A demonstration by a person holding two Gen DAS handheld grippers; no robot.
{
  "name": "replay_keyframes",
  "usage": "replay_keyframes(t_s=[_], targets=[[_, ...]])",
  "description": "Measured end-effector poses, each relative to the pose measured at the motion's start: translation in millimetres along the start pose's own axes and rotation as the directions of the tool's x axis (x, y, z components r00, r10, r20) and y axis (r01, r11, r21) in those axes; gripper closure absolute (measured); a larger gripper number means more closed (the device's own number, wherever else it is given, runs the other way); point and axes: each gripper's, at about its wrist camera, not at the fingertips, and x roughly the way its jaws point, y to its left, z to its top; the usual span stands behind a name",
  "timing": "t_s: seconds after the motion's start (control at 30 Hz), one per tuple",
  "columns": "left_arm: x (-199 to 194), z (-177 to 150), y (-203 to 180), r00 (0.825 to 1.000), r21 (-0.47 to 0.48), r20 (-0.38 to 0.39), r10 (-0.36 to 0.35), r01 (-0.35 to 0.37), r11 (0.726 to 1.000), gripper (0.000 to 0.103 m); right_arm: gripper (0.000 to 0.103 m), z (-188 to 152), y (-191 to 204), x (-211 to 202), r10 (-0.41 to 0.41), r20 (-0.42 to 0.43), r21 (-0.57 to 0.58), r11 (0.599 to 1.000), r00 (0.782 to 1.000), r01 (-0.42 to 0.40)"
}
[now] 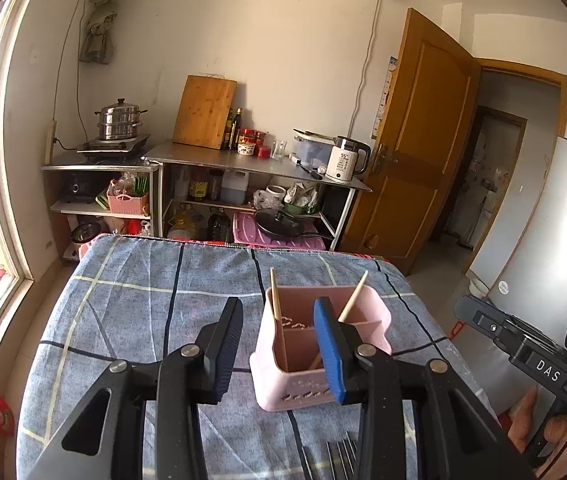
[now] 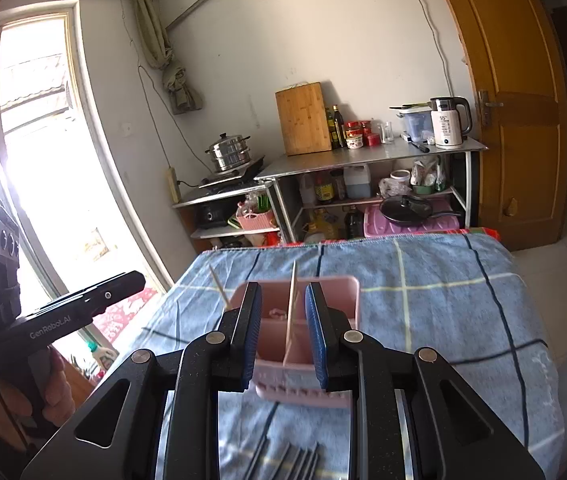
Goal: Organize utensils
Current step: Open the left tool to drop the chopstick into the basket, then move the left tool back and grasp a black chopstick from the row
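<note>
A pink utensil holder (image 1: pixel 283 356) with compartments stands on the blue checked tablecloth (image 1: pixel 131 312). Two wooden chopsticks (image 1: pixel 274 294) lean in it, one at the left and one (image 1: pixel 353 298) at the right. My left gripper (image 1: pixel 279 344) is open and empty, just left of and above the holder. In the right wrist view my right gripper (image 2: pixel 283 332) is open above the holder (image 2: pixel 347 292), with a chopstick (image 2: pixel 292 300) standing between its fingers, untouched. Metal forks (image 1: pixel 341 456) lie on the cloth near the front edge; they also show in the right wrist view (image 2: pixel 287 460).
The other hand-held gripper shows at the right (image 1: pixel 523 344) and at the left (image 2: pixel 63 316). Behind the table stand steel shelves (image 1: pixel 259 164) with a kettle, pots and bottles. A window is at the left, a wooden door (image 1: pixel 415 136) at the right.
</note>
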Motion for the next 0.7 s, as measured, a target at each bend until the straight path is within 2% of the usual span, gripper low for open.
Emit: replay_keyframes(t_s=[0.4,0.7], targets=[[-63.0,-97.7,-37.3,0.999,0.046,-0.017,-0.028,0.028,0.999,0.066,0.080,-83.5,-4.7,-63.7,-0.052,-0.064,-0.005,0.999,0.997,0.052],[-90.0,-150.0,-50.0,0.999,0.070,-0.044,-0.011,0.014,0.997,0.066,0.080,-133.3,-10.5,-96.3,-0.088,-0.110,0.004,0.996,0.990,0.089]])
